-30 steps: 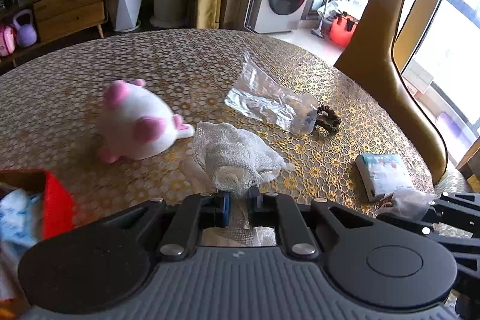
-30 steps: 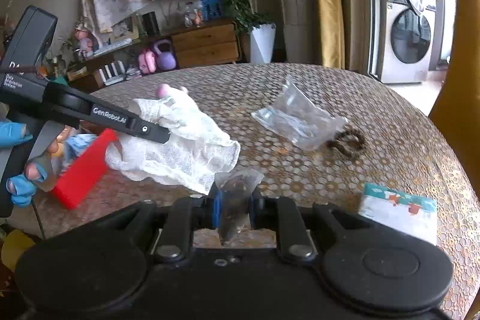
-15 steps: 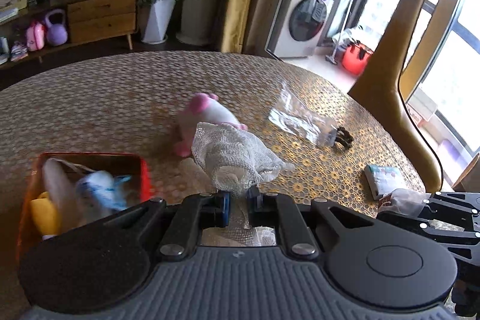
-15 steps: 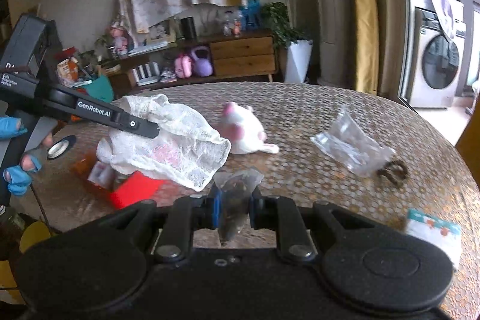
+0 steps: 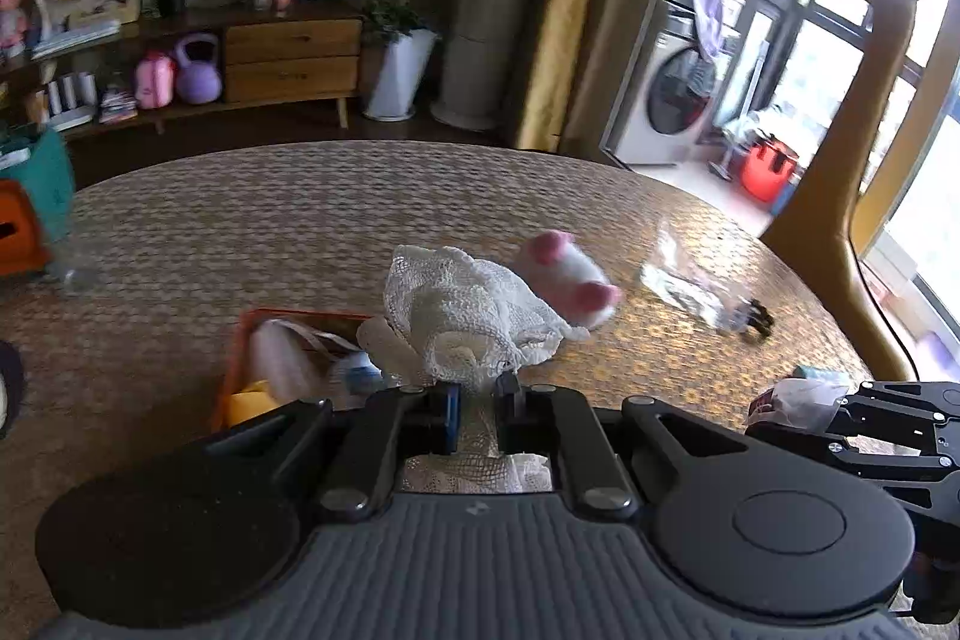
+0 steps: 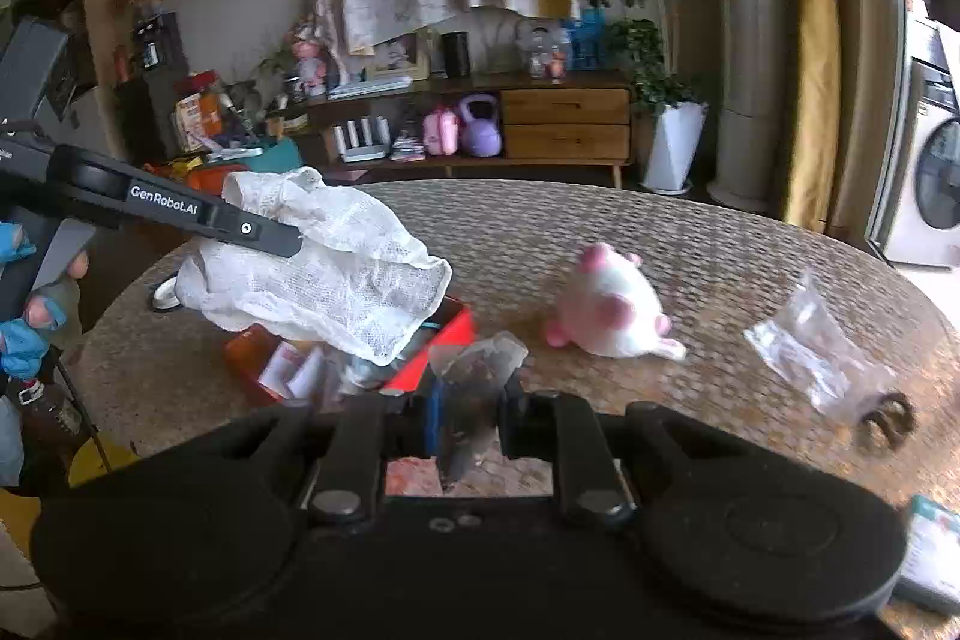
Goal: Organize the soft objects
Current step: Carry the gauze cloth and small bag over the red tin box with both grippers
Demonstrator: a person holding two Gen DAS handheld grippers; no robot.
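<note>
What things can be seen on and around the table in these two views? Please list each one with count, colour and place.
white mesh cloth: one, white, held above the red box
red open box: one, red, on the table under the cloth, some items inside
pink-and-white plush toy: one, on the table mid-right
clear plastic bag: one, transparent, right of the plush
dark brown hair tie: one, beside the bag
round patterned table: one, gold-brown
small clear packet: one, held
left gripper: fingers shut on the cloth
right gripper: fingers shut on the packet
</note>
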